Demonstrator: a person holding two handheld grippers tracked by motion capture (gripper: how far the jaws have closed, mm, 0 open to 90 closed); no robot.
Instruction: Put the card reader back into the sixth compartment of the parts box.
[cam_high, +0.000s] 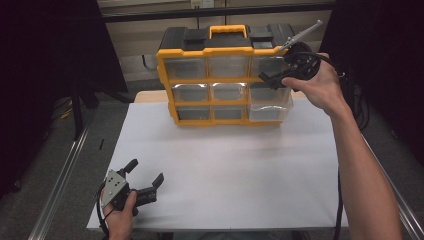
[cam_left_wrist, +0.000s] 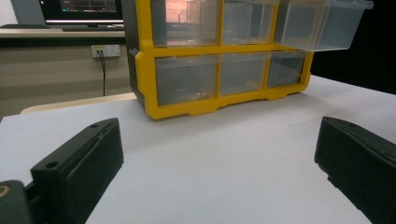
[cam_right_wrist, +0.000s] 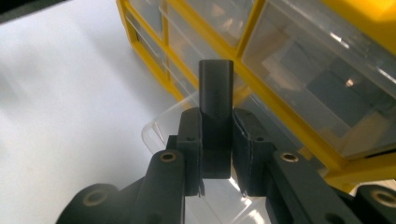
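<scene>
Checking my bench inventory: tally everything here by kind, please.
Yellow organizer: 1
Clear drawers: 9, one pulled out
Black block: 1
Grippers: 2, left gripper and right gripper
Total: 13

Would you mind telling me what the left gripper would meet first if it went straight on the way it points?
Probably the yellow drawer cabinet: the left gripper, jaws open, points over bare white table toward its bottom row of drawers.

High view overhead; claw views near organizer.
</scene>
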